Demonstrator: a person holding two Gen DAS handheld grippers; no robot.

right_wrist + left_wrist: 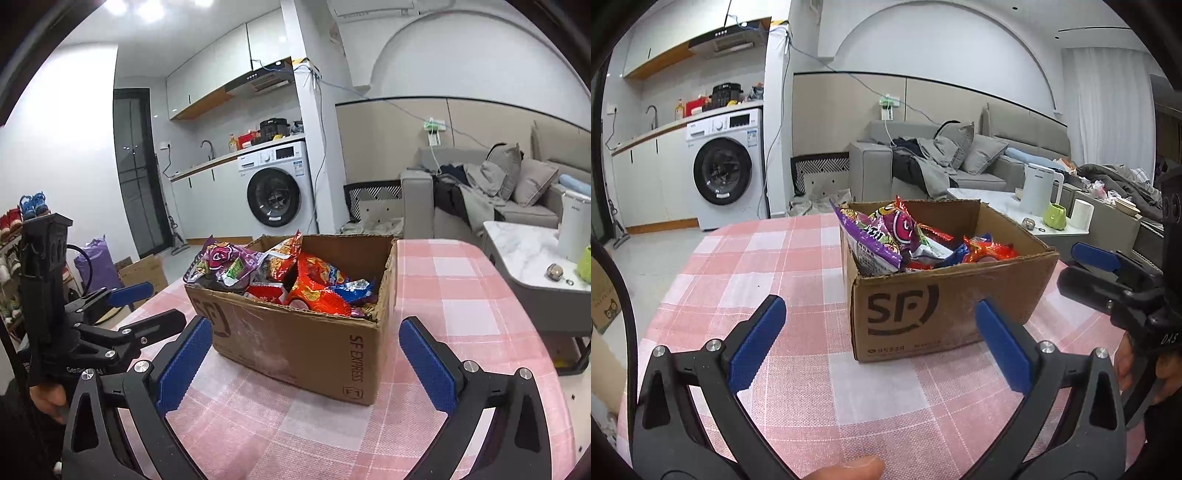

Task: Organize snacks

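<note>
Pink checked tablecloth (798, 258) in a living room, SF cardboard box (945, 306) near its far edge, heaped with snack packets (280, 277), my left gripper (879, 347) wide and empty before it, my right gripper (303, 362) likewise.
</note>
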